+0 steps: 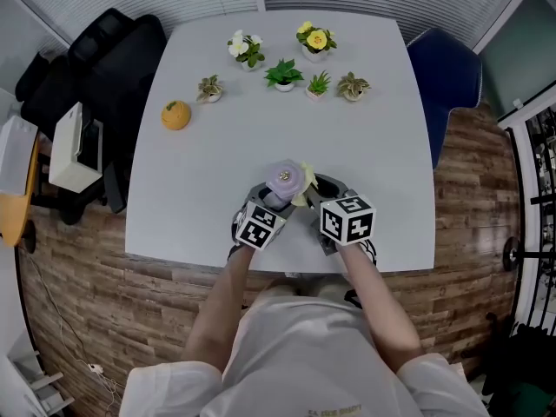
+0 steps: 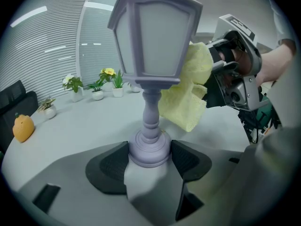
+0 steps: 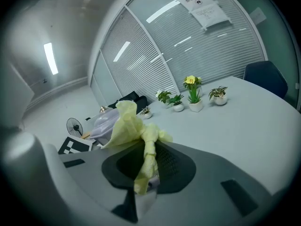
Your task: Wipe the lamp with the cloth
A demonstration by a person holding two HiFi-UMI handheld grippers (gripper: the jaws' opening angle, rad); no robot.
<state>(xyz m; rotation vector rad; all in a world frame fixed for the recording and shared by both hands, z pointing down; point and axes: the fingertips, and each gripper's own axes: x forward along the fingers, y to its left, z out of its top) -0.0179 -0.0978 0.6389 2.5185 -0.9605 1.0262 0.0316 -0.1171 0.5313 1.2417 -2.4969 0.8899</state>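
The wiping looks under way rather than finished. The lavender lantern-shaped lamp (image 1: 285,181) stands upright near the table's (image 1: 217,207) near edge, right in front of the person. Its round base is clamped between the two jaws of the left gripper (image 2: 149,157), which close snugly on either side of it. I can't tell whether the base rests on the tabletop or is lifted a little.

The right gripper (image 3: 146,168) comes in from the lamp's right. Its jaws pinch a twisted tail of the yellow cloth (image 2: 188,88), and the loose bunch of the cloth is pushed up against the right side of the lamp's shade. From what shows, only that side is being touched. I'd guess the front pane, the far side, the turned stem and the base have yet to be rubbed, but no dust or marks show either way.

Well beyond the lamp, toward the far edge, sit the little pots. One holds a yellow flower (image 1: 315,40), one white blooms (image 1: 246,50), and the others (image 1: 284,75) hold small green or variegated leaves. A small orange pumpkin-like ornament (image 1: 175,115) lies beyond the lamp to its left.
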